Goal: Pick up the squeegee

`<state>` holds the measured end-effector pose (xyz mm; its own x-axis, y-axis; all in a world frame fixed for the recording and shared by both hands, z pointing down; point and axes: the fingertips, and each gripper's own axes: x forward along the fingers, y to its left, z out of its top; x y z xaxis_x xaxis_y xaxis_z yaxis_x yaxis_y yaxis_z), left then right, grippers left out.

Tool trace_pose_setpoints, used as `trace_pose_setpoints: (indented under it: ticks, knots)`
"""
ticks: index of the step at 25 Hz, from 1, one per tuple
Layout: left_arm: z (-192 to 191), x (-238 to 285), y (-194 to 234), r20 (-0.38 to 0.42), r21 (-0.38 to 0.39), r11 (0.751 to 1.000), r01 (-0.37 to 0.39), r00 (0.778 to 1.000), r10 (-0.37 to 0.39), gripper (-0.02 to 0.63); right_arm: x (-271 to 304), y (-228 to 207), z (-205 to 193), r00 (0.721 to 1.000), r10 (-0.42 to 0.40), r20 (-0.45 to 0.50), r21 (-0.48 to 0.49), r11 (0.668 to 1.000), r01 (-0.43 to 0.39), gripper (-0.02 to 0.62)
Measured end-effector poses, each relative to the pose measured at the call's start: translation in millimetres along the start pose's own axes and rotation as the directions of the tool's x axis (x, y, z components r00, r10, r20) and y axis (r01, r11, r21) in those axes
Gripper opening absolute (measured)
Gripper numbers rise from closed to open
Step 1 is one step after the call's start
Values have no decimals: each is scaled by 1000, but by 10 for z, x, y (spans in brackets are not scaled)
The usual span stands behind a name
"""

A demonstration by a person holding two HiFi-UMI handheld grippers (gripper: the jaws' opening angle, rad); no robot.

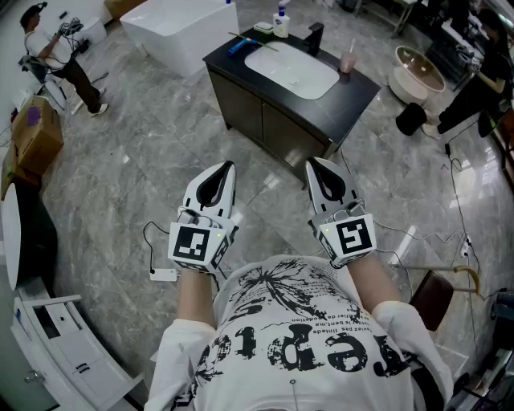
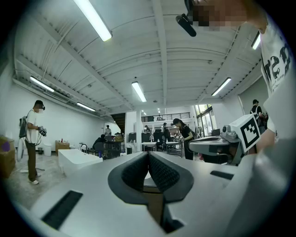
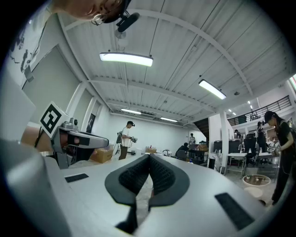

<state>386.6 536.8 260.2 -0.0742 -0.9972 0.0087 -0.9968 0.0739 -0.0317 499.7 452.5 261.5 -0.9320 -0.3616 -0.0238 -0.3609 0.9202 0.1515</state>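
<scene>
Left claw (image 1: 227, 167), right claw (image 1: 314, 163) closed — squeegee (image 1: 238, 46), seemingly, far ahead on vanity (image 1: 341, 95).

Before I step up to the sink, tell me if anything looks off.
Nothing stands out. The bottle and pink cup stand upright on the counter, the blue tool lies flat beside the basin, and no spill shows.

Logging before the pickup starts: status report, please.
Left tongs and right tongs shut, empty. Blue tool on the vanity, likely the squeegee, untouched. Only floor between, nothing blocking.
</scene>
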Motion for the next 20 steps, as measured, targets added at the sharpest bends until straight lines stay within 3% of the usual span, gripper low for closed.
trace_pose_setpoints:
  ticks: [16,17,18,19,20]
  knots:
    - [-158,-101,327,10,-56,998,4,1000,-4,14,215,146,-143,998,-59,-35,76,995,61,15]
    - [-168,-119,352,25,-71,997,-1,1000,3,112,229,158,-171,997,-58,-42,82,995,61,15]
    - [-171,-137,390,42,-85,996,-11,999,14,309,246,172,-198,997,-55,-49,85,995,59,15]
    - [-170,-154,440,56,-95,995,-24,998,29,351,271,186,-223,997,-51,-54,87,995,55,15]
    - [-169,-166,496,64,-103,994,-38,997,45,351,303,197,-244,997,-44,-57,88,995,49,15]
